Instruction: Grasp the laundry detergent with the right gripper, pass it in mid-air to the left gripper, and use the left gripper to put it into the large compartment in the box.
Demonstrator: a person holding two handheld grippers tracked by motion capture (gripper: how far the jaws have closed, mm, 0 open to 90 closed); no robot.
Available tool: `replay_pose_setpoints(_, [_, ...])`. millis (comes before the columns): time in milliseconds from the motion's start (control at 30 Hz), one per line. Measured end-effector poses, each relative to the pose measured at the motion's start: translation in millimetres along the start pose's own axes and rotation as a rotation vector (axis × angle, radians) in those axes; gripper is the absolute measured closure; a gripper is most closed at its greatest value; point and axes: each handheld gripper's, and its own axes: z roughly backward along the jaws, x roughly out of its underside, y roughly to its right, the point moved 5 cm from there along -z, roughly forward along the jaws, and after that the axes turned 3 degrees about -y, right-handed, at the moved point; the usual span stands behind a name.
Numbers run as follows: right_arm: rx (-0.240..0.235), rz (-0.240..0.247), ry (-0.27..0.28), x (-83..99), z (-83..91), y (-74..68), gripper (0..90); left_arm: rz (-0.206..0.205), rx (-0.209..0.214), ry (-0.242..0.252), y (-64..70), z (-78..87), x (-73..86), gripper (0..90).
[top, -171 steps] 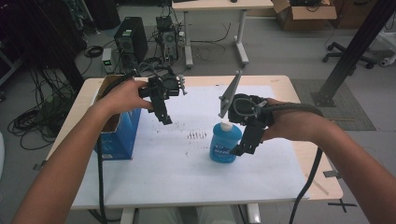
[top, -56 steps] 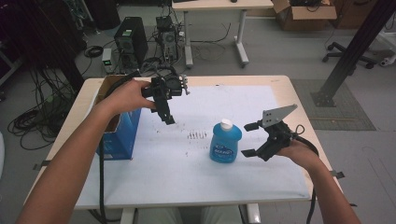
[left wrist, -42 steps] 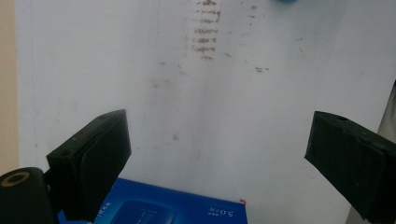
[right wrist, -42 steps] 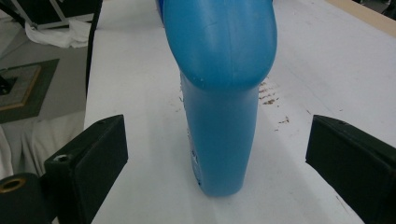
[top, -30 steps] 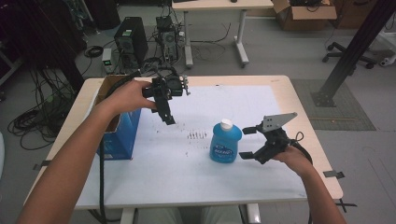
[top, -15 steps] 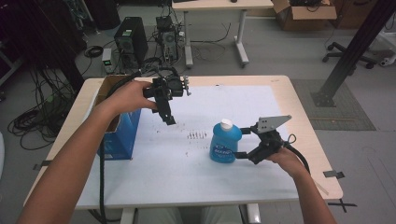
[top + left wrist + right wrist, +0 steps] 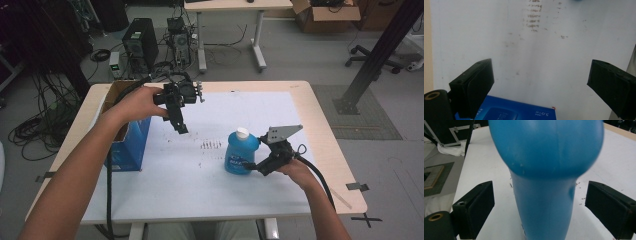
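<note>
The right gripper (image 7: 256, 167) has its jaws spread wide on either side of the blue bottle (image 7: 544, 177), one pad to each flank with bare gaps between, so nothing is pinched yet. It comes in low and level from the side, which lines the pads up with the narrow lower body rather than the bulging shoulder; closing there looks like the likely next move. The bottle (image 7: 241, 151) stands upright with its white cap (image 7: 242, 133) on, near the middle of the white table cover (image 7: 210, 190).

The left gripper (image 7: 180, 125) is held well apart, above the cover, jaws also spread and empty, pointing down beside the open blue box (image 7: 131, 142), probably waiting out of the way.
</note>
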Motion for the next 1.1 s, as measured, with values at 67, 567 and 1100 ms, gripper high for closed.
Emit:
replay_pose_setpoints(67, [-0.001,0.002,0.001,-0.2,-3.2,-0.1,9.1,-0.001,0.0,0.001,0.1,-0.1,-0.2,7.1])
replay_pose_setpoints(567, [-0.007,-0.001,0.019,-0.8,-12.8,0.2,20.0,0.0,-0.002,0.0,0.2,-0.1,-0.1,7.1])
replay_pose_setpoints(1100, [0.001,0.012,0.028,-1.9,-12.0,1.1,31.9,-0.001,-0.004,0.0,0.0,-0.8,-0.6,7.1])
